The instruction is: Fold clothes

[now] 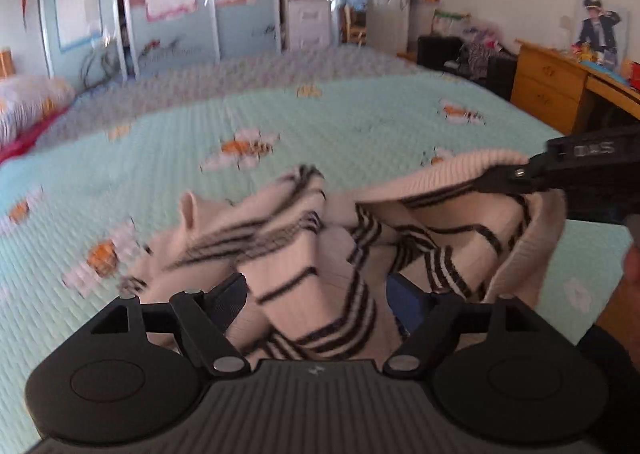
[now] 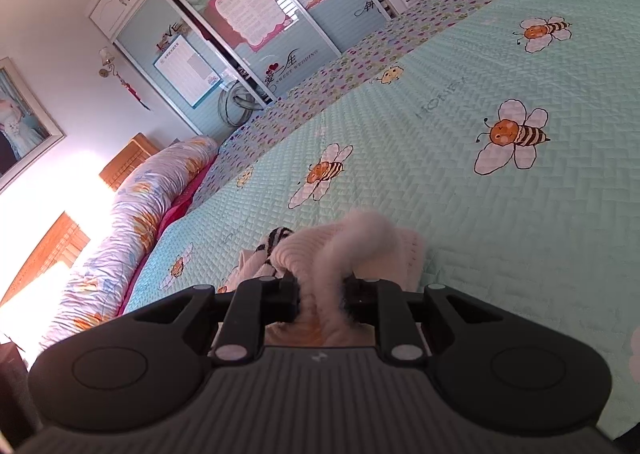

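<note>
A cream sweater with black stripes (image 1: 340,238) hangs bunched over the mint bee-print bedspread (image 1: 320,126). My left gripper (image 1: 316,294) is shut on a fold of the sweater, cloth filling the gap between its fingers. My right gripper (image 1: 516,174) enters from the right in the left wrist view and pinches the sweater's cream ribbed hem. In the right wrist view my right gripper (image 2: 324,294) is shut on that hem (image 2: 352,246), which bulges up between the fingers above the bedspread (image 2: 460,182).
A floral rolled quilt (image 2: 132,214) lies along the bed's left side. A sliding-door wardrobe (image 2: 248,34) stands beyond the bed. A wooden desk (image 1: 560,82) and dark furniture with piled items (image 1: 472,54) stand to the right.
</note>
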{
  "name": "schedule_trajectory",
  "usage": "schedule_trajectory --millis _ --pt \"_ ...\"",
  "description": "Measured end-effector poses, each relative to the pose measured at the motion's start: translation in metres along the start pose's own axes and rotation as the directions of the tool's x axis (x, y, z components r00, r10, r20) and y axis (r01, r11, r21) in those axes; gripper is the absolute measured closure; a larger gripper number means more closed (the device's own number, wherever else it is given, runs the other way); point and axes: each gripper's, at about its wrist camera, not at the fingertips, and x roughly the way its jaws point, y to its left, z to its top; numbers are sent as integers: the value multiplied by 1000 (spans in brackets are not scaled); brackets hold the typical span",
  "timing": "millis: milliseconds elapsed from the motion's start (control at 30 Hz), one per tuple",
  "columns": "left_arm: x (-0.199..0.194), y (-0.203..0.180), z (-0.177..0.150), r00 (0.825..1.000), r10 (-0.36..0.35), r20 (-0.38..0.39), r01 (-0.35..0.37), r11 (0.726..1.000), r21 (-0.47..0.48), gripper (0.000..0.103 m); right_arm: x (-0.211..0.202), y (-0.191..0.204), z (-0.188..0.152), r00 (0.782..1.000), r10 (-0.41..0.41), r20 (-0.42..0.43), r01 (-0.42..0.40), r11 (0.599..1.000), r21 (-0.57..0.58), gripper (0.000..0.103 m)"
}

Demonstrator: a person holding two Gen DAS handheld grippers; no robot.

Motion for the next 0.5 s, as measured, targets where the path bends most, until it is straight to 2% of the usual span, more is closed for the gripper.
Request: schedule_trajectory --millis 100,133,167,200,267,333,433,500 --pt "30 -15 -1 996 -64 -70 60 996 -63 26 4 -3 -2 1000 5 -11 -5 1000 6 82" --pt "36 -9 1 994 -79 -73 72 993 -97 39 5 -4 -3 1000 6 -12 -6 1000 10 82" --pt "39 -3 1 996 -57 -74 48 991 -122 53 6 -6 -4 1000 7 -13 -7 1000 13 82" --pt "41 3 1 997 -27 -76 15 989 -144 88 8 -8 -4 1000 8 -14 -8 1000 17 82" --pt "28 23 1 1000 10 -24 -15 979 -203 91 9 -11 -5 1000 3 -10 -3 1000 23 82" --pt "9 39 10 997 69 40 -59 974 -220 92 7 -14 -5 1000 8 -4 -8 999 34 83" --pt "-37 59 33 976 120 182 -74 968 -241 93 0 -15 -3 1000 4 26 -5 999 45 85" --pt "-63 71 38 959 160 234 -96 960 -263 93 -5 -14 -2 999 4 49 -6 999 47 86"
